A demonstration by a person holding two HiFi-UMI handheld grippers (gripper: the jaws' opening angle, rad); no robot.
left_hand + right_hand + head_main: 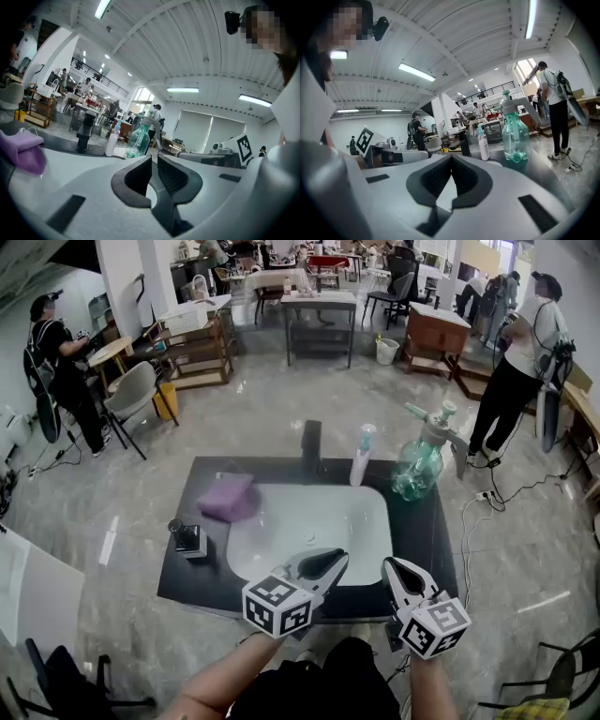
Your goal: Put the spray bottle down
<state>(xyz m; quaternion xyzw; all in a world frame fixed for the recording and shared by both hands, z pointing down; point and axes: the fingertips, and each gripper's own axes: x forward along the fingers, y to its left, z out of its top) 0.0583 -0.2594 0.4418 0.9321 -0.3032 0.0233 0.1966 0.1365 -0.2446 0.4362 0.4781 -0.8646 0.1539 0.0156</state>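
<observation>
The spray bottle [419,465] is seen upright behind the basin [319,517]. The left gripper [333,561] and right gripper [394,565], jaws together and empty, are best held before it.

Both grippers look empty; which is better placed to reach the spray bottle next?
Right, probably. The spray bottle stands at the back right of the counter, straight beyond the right gripper; the left gripper sits farther to the left. Both are shut and empty.

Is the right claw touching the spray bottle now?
Apart. The head view shows bare counter between the shut right claw and the spray bottle standing at the back.
</observation>
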